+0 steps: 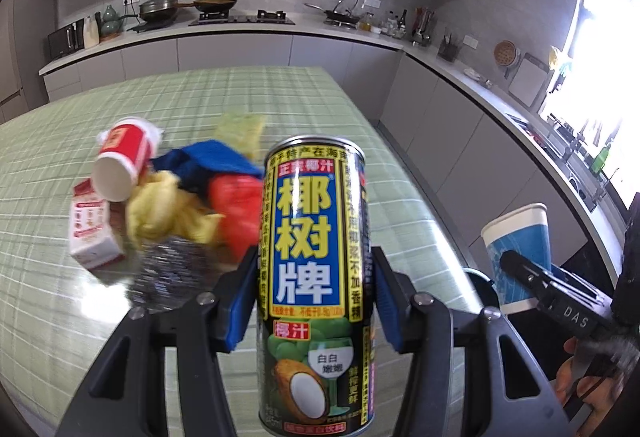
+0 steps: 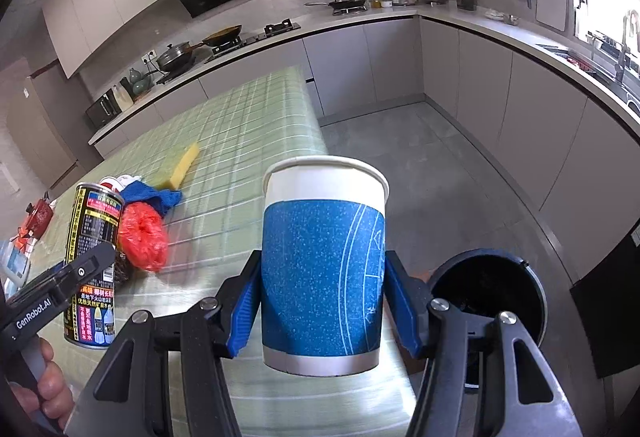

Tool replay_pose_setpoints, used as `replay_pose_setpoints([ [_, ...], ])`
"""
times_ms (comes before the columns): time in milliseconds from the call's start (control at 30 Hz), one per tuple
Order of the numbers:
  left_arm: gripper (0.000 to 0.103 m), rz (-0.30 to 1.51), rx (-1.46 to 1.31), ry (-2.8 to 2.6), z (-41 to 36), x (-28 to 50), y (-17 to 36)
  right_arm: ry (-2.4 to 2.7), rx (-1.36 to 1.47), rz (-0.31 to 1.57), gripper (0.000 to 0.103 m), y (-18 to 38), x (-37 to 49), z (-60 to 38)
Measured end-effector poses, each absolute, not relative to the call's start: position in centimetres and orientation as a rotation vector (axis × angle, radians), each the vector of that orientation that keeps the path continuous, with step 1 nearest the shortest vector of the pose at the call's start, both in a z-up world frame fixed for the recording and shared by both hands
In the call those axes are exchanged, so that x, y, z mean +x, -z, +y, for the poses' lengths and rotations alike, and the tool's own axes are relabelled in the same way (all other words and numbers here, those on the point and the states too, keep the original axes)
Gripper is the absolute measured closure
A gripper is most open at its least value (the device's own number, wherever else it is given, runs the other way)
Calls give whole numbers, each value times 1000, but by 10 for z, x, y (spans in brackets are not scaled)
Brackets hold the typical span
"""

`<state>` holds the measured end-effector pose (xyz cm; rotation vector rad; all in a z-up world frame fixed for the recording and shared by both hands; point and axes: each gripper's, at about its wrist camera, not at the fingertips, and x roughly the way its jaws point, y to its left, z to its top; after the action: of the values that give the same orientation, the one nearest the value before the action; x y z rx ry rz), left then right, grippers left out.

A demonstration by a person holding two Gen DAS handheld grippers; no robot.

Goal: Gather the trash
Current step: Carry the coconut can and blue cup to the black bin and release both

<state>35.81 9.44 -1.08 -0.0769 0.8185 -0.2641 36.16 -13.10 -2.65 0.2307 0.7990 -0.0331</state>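
My left gripper [image 1: 316, 289] is shut on a tall coconut-juice can [image 1: 316, 277], held upright above the green checked table [image 1: 240, 97]; the can also shows in the right wrist view [image 2: 94, 265]. My right gripper [image 2: 322, 301] is shut on a blue and white paper cup [image 2: 324, 269], upright near the table's right edge; the cup shows in the left wrist view [image 1: 518, 253]. A black trash bin [image 2: 488, 293] stands open just right of the cup, below the table edge.
On the table lie a red paper cup [image 1: 120, 165], a small carton [image 1: 92, 233], yellow cloth [image 1: 164, 213], blue cloth [image 1: 208, 165], red plastic bag [image 2: 142, 237], steel scourer [image 1: 168, 273] and yellow sponge [image 2: 184, 165]. Kitchen counters run behind and right.
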Motion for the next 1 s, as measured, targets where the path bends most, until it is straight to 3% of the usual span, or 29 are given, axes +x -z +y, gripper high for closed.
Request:
replay_pose_setpoints([
  [300,49,863,-86,335,-23,348,24,87,263,849,43,50,343,-259],
  [533,49,917,-44,454,-123,352,47,125,309,966,43,108,333,-340],
  [767,49,1021,-10,448,-169,352,95,71,316,1079,43,159,343,-372],
  [1000,48,1109,18,405,-185,351,132,43,327,1148,29,193,355,-383],
])
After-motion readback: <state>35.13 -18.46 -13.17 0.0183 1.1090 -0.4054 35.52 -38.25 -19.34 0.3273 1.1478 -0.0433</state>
